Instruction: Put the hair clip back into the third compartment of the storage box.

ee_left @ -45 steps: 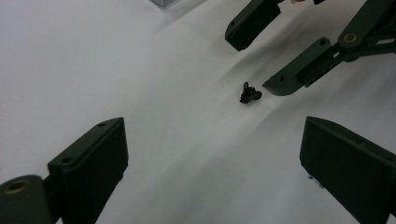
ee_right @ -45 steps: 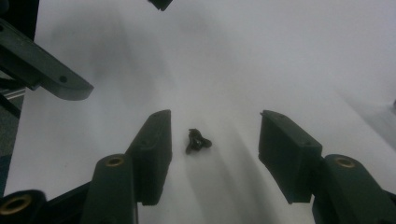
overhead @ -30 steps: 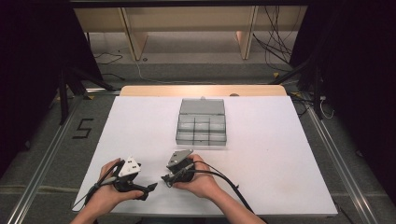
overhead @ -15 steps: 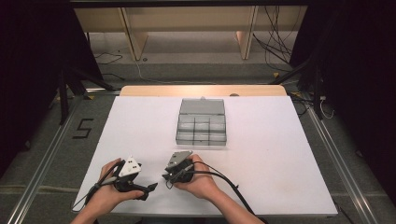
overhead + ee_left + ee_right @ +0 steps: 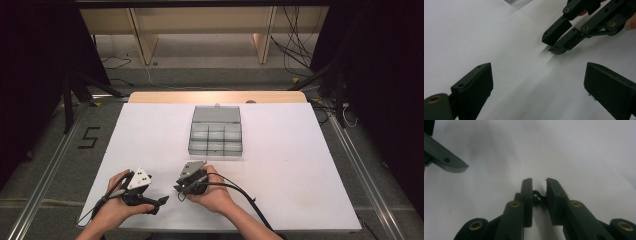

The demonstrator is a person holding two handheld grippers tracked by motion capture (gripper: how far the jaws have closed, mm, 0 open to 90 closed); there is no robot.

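In the high view, a white rectangular table (image 5: pixel 300 165) carries a clear plastic compartment box (image 5: pixel 216 114) near the middle of its far edge, lid folded back. Both hands work close to the near edge, left of its middle: the left gripper (image 5: pixel 159 204) and the right gripper (image 5: pixel 180 190) lie low over the surface, tips turned toward each other, well apart from the box.

In the left gripper view, the left gripper (image 5: pixel 537 82) is released, its jaws spread wide over bare table with nothing between them. Beyond them, the right gripper (image 5: pixel 551 46) has its tips nearly together, down at the surface.

In the right gripper view, the right gripper (image 5: pixel 539 181) has just been closing, and a small dark, glinting metal part (image 5: pixel 537 198) now sits clenched between its jaws, deep toward their roots rather than at the tips. One jaw of the left gripper crosses the upper left corner.

The hold looks thin. The part is tiny and seems caught off-centre, so lifting could let it twist, slip out and skitter across the smooth table, or drop short of the box. With the two grippers so near each other, a quick swing could also knock them together.
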